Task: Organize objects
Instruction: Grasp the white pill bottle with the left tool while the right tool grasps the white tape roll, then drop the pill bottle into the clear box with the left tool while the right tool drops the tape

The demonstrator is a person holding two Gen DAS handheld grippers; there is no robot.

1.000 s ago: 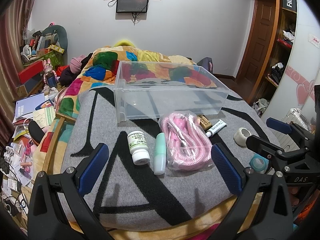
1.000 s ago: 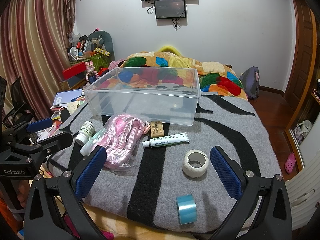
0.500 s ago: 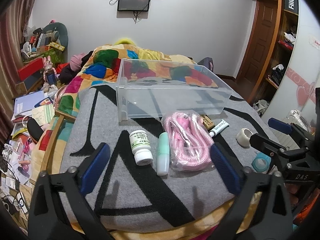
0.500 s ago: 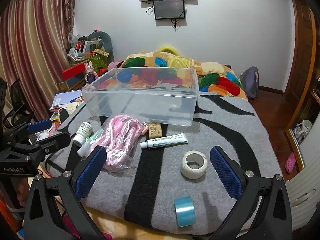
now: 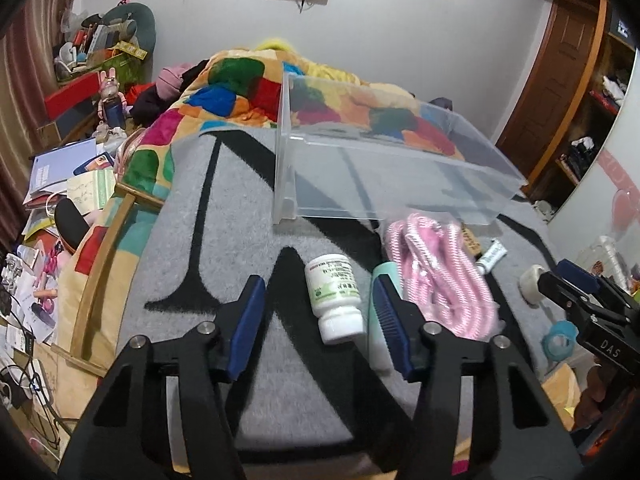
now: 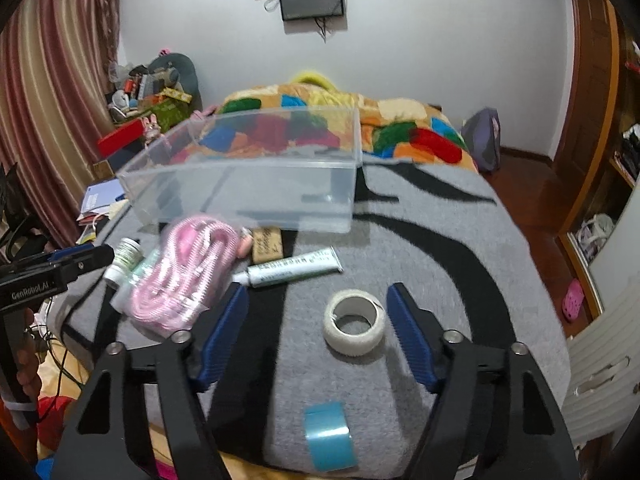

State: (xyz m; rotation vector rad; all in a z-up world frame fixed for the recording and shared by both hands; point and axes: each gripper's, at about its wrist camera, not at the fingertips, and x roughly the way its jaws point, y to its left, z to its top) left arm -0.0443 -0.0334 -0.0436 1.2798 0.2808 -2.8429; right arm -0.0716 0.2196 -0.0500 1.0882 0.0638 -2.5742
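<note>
A clear plastic bin (image 5: 384,176) (image 6: 256,196) stands empty on the grey blanket. In front of it lie a white pill bottle (image 5: 336,296) (image 6: 122,260), a mint tube (image 5: 386,276), a bagged pink rope (image 5: 440,276) (image 6: 188,272), a brown tag (image 6: 267,245), an ointment tube (image 6: 294,268), a white tape roll (image 6: 354,322) and a blue tape roll (image 6: 330,436). My left gripper (image 5: 320,304) is open, its fingers on either side of the pill bottle. My right gripper (image 6: 316,312) is open with the white tape roll between its fingers.
The grey and black blanket (image 6: 460,264) covers the bed end, with a colourful quilt (image 5: 240,92) behind the bin. Cluttered papers and boxes (image 5: 52,184) lie left of the bed. A wooden door and shelves (image 5: 568,92) stand at the right.
Both grippers have moved forward and down toward the blanket and narrowed their opening. The left now brackets the pill bottle, the right the white tape roll.
</note>
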